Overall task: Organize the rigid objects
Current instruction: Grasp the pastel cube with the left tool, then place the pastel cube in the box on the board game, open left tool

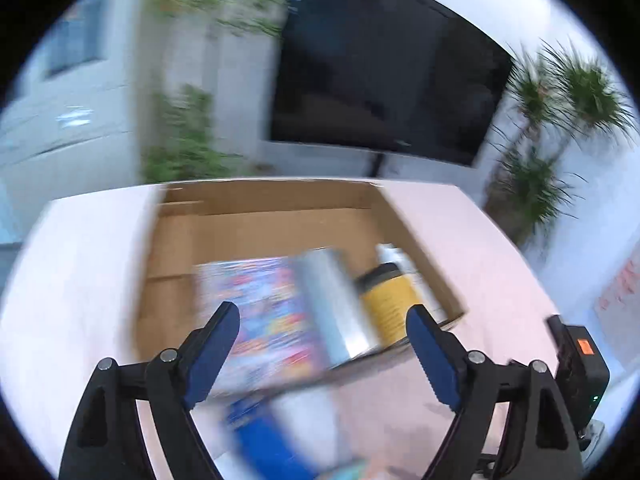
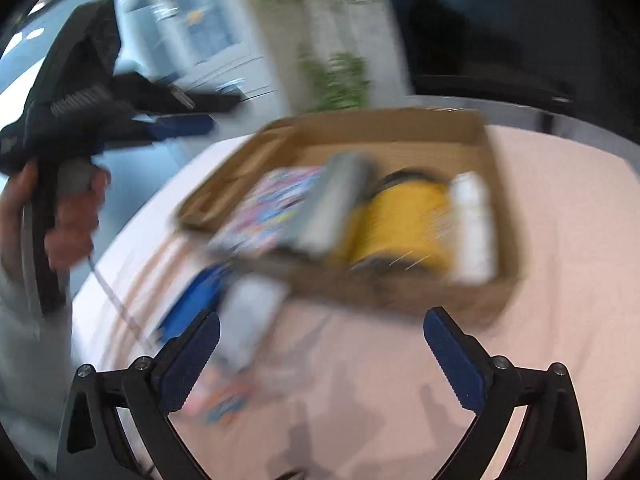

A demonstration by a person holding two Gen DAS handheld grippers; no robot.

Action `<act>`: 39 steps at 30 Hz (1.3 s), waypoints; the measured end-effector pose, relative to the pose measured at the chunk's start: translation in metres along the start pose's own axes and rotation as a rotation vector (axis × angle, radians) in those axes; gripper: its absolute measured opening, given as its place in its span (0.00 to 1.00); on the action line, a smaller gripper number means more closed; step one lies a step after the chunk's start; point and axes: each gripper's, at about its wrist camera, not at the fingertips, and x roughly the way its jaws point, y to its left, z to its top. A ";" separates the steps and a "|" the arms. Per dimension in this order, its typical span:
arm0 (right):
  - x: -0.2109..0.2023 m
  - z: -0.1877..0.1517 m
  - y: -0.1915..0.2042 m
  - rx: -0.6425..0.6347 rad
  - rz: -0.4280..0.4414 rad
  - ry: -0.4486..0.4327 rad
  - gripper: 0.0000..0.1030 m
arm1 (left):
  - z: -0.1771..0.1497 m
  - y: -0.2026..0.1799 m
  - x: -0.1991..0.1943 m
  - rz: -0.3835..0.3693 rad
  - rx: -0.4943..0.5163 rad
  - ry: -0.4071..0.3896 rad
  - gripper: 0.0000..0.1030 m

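An open cardboard box [image 1: 256, 204] [image 2: 400, 124] sits on the pink table. In it lie a colourful flat box [image 1: 260, 312] [image 2: 276, 204], a silver can [image 1: 340, 304] [image 2: 336, 204], a yellow jar with a black lid [image 1: 390, 300] [image 2: 404, 228] and a white bottle [image 1: 396, 258] [image 2: 474, 228]. A blue-and-white object [image 1: 260, 436] [image 2: 224, 300] lies on the table in front of the box. My left gripper [image 1: 322, 320] is open and empty above the box's near side; it also shows in the right wrist view [image 2: 192, 112]. My right gripper [image 2: 322, 328] is open and empty before the box. Both views are blurred.
The table [image 1: 460, 232] [image 2: 560, 320] has a pink cloth. A dark screen [image 1: 384, 68] and potted plants [image 1: 556, 136] stand behind it. A small colourful item [image 2: 224, 404] lies near my right gripper's left finger. A black device [image 1: 580, 364] is at the right.
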 end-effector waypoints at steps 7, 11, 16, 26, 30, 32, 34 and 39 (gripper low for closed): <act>0.032 -0.063 0.095 -0.290 0.099 0.127 0.99 | -0.096 0.042 -0.018 0.034 -0.095 0.132 0.82; 0.054 -0.072 0.105 -0.340 0.036 0.160 0.95 | -0.129 0.014 0.028 -0.173 -0.107 0.250 0.73; 0.061 -0.069 0.094 -0.294 0.050 0.148 0.70 | -0.139 -0.013 0.056 -0.259 -0.059 0.297 0.64; 0.069 -0.077 0.075 -0.286 0.050 0.187 0.54 | -0.142 -0.028 0.051 -0.293 -0.037 0.409 0.48; 0.071 -0.077 0.067 -0.274 0.067 0.195 0.49 | -0.146 -0.022 0.073 -0.273 -0.099 0.464 0.47; 0.075 -0.077 0.066 -0.268 0.064 0.200 0.48 | -0.146 -0.021 0.084 -0.252 -0.102 0.499 0.53; 0.079 -0.078 0.066 -0.266 0.053 0.201 0.47 | -0.146 -0.023 0.088 -0.259 -0.099 0.515 0.56; 0.079 -0.077 0.061 -0.250 0.052 0.178 0.47 | -0.146 -0.024 0.084 -0.243 -0.082 0.492 0.53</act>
